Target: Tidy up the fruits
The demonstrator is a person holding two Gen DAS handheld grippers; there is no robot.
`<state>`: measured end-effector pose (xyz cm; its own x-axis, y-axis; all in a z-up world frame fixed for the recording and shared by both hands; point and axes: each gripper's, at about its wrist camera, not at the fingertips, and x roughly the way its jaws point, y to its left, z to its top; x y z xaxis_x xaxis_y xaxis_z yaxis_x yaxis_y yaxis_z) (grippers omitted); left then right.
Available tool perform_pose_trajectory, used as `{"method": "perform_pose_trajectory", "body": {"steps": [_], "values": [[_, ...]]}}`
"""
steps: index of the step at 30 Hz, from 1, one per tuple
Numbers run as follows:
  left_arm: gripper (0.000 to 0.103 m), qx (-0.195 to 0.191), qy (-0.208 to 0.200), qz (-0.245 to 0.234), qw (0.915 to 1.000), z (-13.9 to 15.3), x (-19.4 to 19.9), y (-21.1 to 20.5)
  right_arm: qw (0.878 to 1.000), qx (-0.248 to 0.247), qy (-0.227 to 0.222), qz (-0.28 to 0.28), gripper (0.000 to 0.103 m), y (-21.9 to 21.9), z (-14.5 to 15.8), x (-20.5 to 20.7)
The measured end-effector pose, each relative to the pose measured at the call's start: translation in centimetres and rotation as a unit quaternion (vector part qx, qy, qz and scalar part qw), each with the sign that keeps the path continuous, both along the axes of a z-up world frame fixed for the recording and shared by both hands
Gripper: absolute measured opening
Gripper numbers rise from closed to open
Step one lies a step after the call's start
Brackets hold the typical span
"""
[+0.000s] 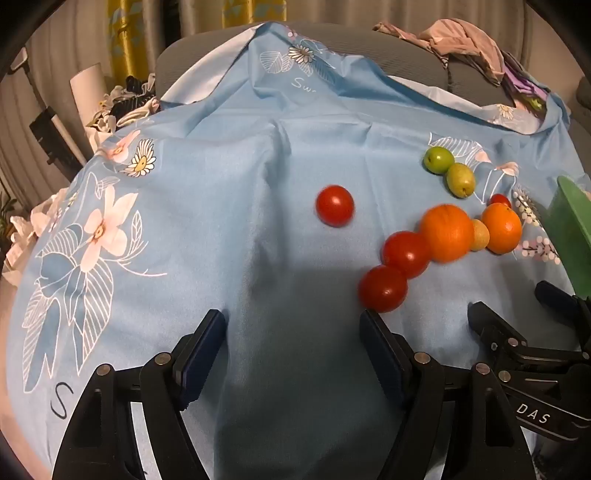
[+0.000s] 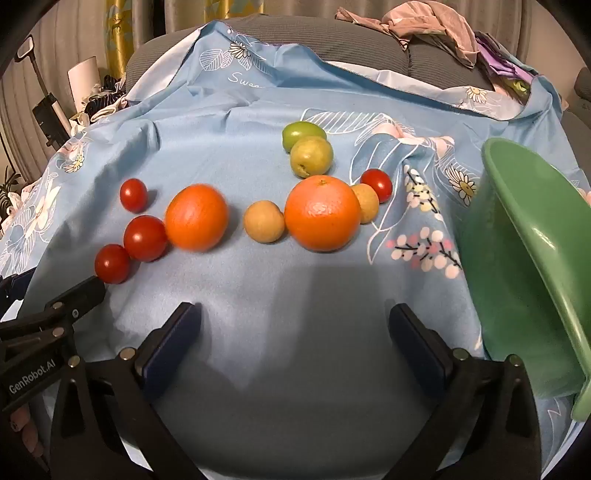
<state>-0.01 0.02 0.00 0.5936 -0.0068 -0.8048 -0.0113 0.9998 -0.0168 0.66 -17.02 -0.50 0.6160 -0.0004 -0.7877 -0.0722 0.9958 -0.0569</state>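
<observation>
Fruits lie on a blue flowered cloth (image 2: 295, 295). In the right wrist view: three red tomatoes at left (image 2: 144, 237), an orange (image 2: 196, 217), a tan fruit (image 2: 263, 221), a bigger orange (image 2: 322, 213), another tan fruit (image 2: 367, 203), a small tomato (image 2: 377, 184), and two green fruits (image 2: 311, 155) behind. A green bowl (image 2: 524, 266) stands tilted at the right. My right gripper (image 2: 295, 332) is open and empty, in front of the fruits. My left gripper (image 1: 293, 332) is open and empty; its right finger (image 1: 380, 339) is just below a tomato (image 1: 382, 288). A lone tomato (image 1: 334, 205) lies ahead.
The cloth drapes over a grey sofa back (image 2: 332, 40) with crumpled clothes (image 2: 432, 26) on top. Clutter and a white roll (image 1: 86, 92) stand at the left. The right gripper (image 1: 524, 354) shows at the left view's lower right.
</observation>
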Motion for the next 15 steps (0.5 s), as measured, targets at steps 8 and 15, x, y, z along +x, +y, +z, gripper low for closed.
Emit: {"method": "perform_pose_trajectory", "body": {"steps": [8,15], "values": [[0.077,0.002,0.001,0.0,1.0,-0.05,0.04,-0.02,1.0,0.005,0.0,0.0,0.103,-0.01,0.0,0.01],[0.078,0.009,0.0,0.0,1.0,-0.08,-0.15,0.22,1.0,0.005,0.0,0.0,0.103,-0.01,0.0,0.02]]}}
